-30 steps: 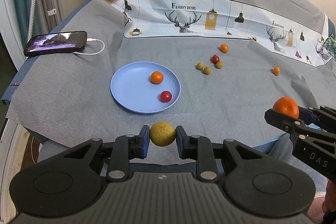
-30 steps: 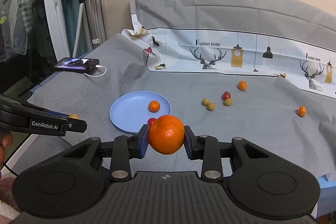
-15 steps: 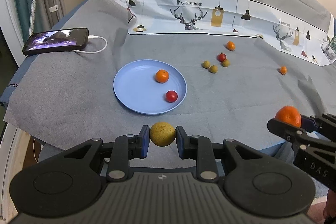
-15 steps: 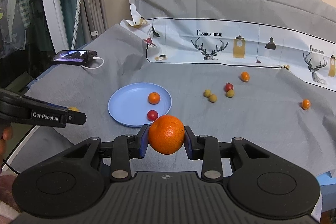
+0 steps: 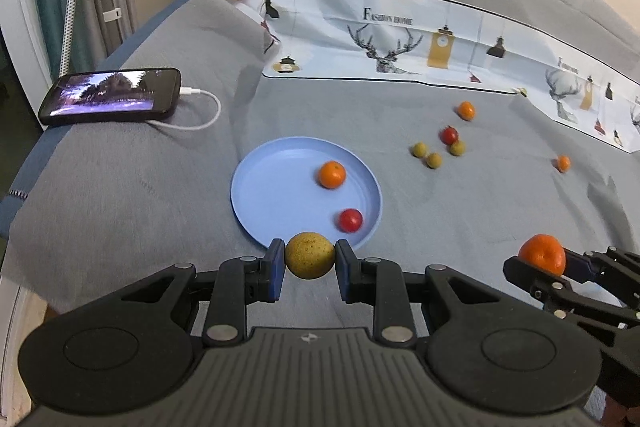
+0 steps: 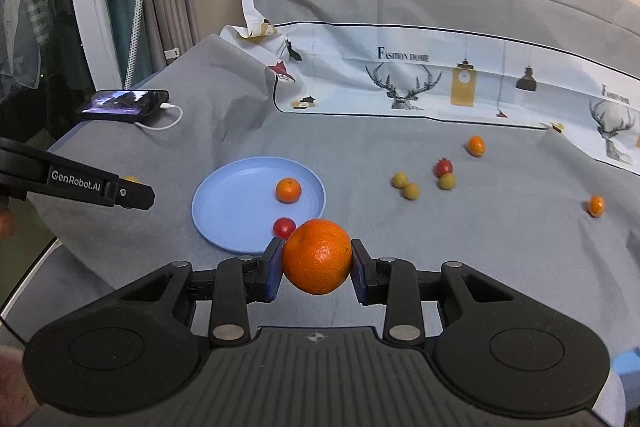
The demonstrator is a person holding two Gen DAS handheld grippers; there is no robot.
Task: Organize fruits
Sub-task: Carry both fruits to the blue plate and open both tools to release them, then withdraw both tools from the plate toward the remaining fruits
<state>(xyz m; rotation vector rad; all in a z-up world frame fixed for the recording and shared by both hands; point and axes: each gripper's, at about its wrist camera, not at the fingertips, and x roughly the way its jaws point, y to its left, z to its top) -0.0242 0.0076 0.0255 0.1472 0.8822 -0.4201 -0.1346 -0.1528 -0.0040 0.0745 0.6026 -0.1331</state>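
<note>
My left gripper (image 5: pixel 310 257) is shut on a yellow speckled fruit (image 5: pixel 310 255), just short of the near rim of the blue plate (image 5: pixel 276 183). On that plate lie a small orange (image 5: pixel 332 174) and a red cherry tomato (image 5: pixel 351 220). My right gripper (image 6: pixel 317 257) is shut on a large orange (image 6: pixel 317 256), also near the plate (image 6: pixel 236 203); it appears at the right of the left wrist view with its orange (image 5: pixel 542 254). Loose on the grey cloth lie three yellow-green fruits (image 5: pixel 433 159), a red one (image 5: pixel 449 135) and two small oranges (image 5: pixel 466 110) (image 5: pixel 563 163).
A phone (image 5: pixel 110 101) on a white charging cable (image 5: pixel 200 119) lies at the left edge of the cloth. A printed white sheet (image 5: pixel 400 39) rises along the back. The table's near edge drops off just below both grippers. A curtain and a pole stand at far left.
Both grippers have moved forward towards the plate with their fruits still held; the plate and loose fruits now look closer and larger in both views.
</note>
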